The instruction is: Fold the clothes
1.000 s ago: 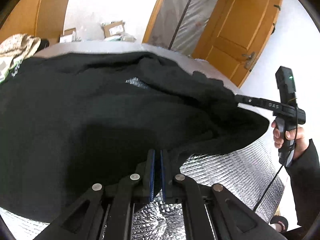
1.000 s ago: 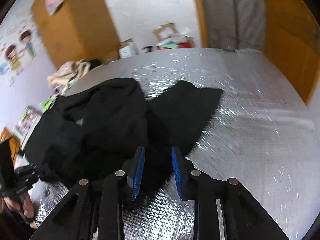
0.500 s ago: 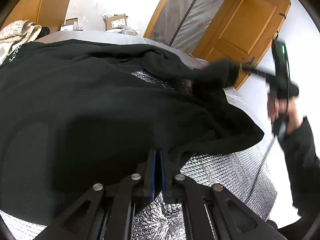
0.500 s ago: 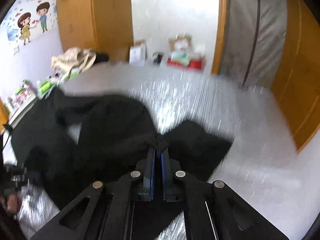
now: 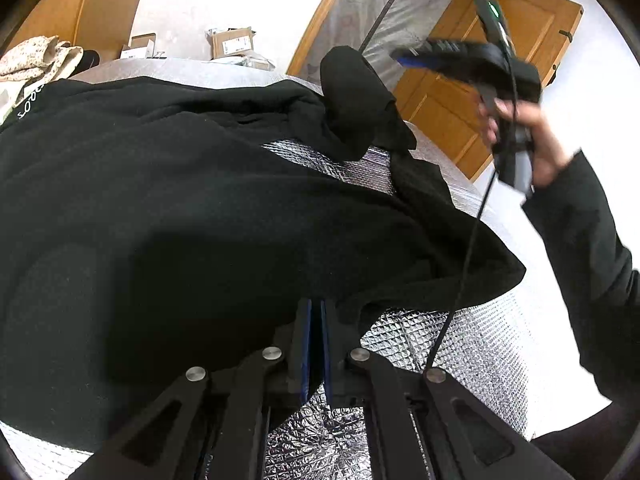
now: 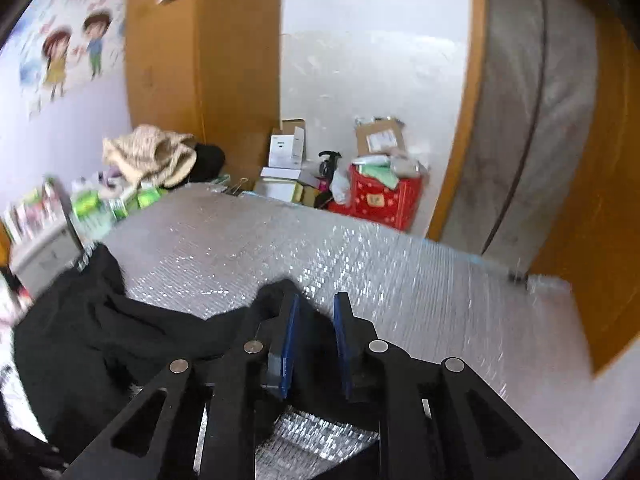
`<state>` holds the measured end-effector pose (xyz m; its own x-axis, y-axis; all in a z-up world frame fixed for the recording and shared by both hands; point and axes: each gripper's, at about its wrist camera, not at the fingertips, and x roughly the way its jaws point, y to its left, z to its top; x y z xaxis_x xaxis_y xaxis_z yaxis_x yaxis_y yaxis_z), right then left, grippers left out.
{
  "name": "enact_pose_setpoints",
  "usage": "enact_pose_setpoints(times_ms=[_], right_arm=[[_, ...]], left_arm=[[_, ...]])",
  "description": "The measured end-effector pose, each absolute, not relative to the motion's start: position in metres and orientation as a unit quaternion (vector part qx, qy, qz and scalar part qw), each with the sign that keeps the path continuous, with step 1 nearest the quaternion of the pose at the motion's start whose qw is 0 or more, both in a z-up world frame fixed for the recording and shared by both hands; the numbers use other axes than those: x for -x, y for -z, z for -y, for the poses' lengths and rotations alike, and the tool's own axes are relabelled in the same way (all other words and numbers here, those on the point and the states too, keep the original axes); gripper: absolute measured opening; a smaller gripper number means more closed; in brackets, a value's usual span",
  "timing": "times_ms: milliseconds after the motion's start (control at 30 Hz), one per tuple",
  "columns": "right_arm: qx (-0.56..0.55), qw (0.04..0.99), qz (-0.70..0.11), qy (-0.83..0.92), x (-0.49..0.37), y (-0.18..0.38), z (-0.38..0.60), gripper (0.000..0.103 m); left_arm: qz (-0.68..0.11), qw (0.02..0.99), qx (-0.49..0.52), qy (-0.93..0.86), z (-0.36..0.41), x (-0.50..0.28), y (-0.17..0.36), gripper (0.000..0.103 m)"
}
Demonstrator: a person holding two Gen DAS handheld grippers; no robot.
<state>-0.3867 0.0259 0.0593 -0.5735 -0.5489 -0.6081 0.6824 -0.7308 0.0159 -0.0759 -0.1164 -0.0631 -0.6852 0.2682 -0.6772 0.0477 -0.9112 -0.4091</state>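
A large black garment lies spread on a silver quilted surface. My left gripper is shut on the garment's near hem. In the left wrist view my right gripper is raised above the far side, blurred, with a fold of black sleeve standing up just below it. In the right wrist view my right gripper has its blue pads apart, open, with black cloth lying between and below the fingers, not pinched.
A beige cloth pile, boxes and a red basket stand beyond the surface's far edge. A wooden door and an upright wrapped mattress are at the right. Shelf clutter is at the left.
My right gripper lifted the sleeve up and over, then opened and let go of it. My left gripper stayed shut on the hem, almost still.
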Motion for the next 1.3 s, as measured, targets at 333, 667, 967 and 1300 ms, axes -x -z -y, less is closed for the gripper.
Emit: enact_pose_setpoints(times_ms=[333,667,967,1300], right_arm=[[-0.467,0.178,0.006,0.866,0.426,0.038,-0.163,0.021],[-0.483,0.190,0.019,0.854,0.423,0.058,-0.159,0.004],[-0.452,0.134,0.099,0.876,0.378,0.045,-0.244,0.004],[-0.421,-0.020,0.173,0.890,0.283,0.032,-0.382,0.005]], left_arm=[[0.197,0.060,0.393,-0.896,0.114,0.077,0.064,0.004],[0.192,0.057,0.393,-0.897,0.113,0.078,0.064,0.004],[0.190,0.056,0.394,-0.898,0.112,0.079,0.064,0.004],[0.173,0.057,0.400,-0.898,0.107,0.074,0.058,0.004]])
